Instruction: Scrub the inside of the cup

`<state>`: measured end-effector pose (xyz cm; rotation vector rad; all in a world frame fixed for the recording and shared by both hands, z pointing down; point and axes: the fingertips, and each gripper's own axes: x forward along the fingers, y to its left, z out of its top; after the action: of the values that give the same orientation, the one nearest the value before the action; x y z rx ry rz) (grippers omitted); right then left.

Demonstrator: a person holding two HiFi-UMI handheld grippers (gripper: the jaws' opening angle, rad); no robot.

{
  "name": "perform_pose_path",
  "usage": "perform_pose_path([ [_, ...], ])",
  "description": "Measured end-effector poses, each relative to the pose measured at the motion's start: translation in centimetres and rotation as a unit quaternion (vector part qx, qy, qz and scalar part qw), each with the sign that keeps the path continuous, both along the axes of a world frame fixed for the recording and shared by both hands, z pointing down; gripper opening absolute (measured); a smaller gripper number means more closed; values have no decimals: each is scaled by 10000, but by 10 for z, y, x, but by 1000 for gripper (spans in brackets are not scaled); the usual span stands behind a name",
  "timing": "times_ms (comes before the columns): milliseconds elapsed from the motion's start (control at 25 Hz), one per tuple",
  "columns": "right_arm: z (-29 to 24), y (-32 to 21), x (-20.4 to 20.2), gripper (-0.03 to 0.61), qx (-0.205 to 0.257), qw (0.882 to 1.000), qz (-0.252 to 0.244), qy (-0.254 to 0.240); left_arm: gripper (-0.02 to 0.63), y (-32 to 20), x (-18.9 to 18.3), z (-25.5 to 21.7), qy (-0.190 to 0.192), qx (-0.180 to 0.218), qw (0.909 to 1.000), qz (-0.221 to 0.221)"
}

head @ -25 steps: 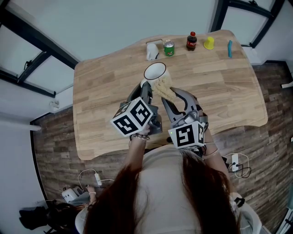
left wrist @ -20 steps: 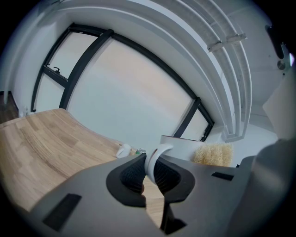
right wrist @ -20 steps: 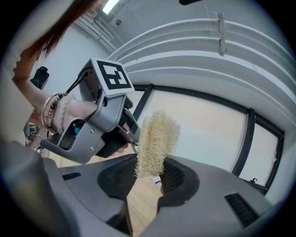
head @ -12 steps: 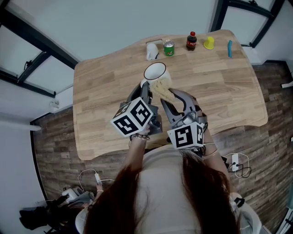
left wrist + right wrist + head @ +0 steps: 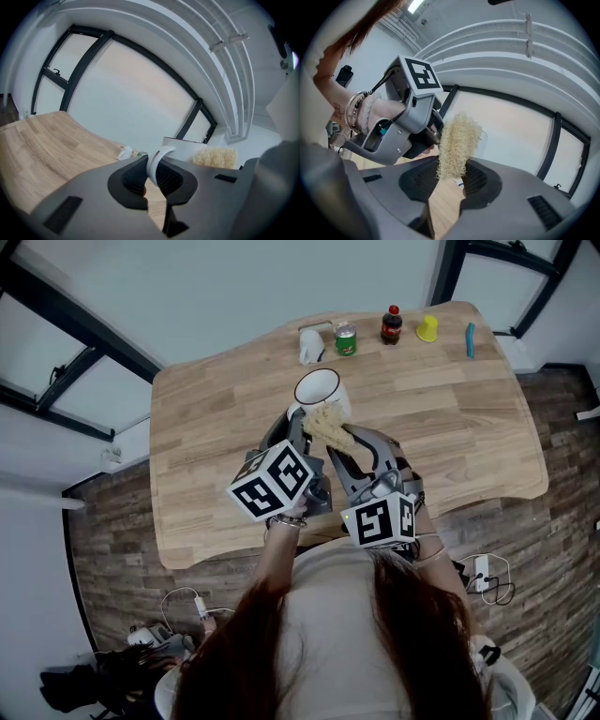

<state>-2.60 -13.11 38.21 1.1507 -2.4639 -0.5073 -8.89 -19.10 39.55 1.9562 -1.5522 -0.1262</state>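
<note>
Just above the middle of the head view, the white cup (image 5: 317, 387) sits mouth-up over the wooden table (image 5: 450, 437). Its handle (image 5: 157, 161) is pinched tight between the jaws of the left gripper (image 5: 298, 427), though I can't tell whether the cup's base rests on the wood. Right below it, the right gripper (image 5: 349, 444) has its jaws clamped on a straw-coloured loofah scrubber (image 5: 457, 143), whose tip lies against the cup's near rim. A green can (image 5: 346, 338), a dark bottle (image 5: 392, 324) and a small yellow thing (image 5: 427, 328) line the table's far edge at the top of the frame.
</note>
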Motion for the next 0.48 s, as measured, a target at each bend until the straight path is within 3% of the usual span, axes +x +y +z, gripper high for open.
perform_pose_path([
  [480, 1, 2, -2, 133, -48, 9999, -85, -78, 29, 0, 2, 0, -6, 12, 10000, 12],
])
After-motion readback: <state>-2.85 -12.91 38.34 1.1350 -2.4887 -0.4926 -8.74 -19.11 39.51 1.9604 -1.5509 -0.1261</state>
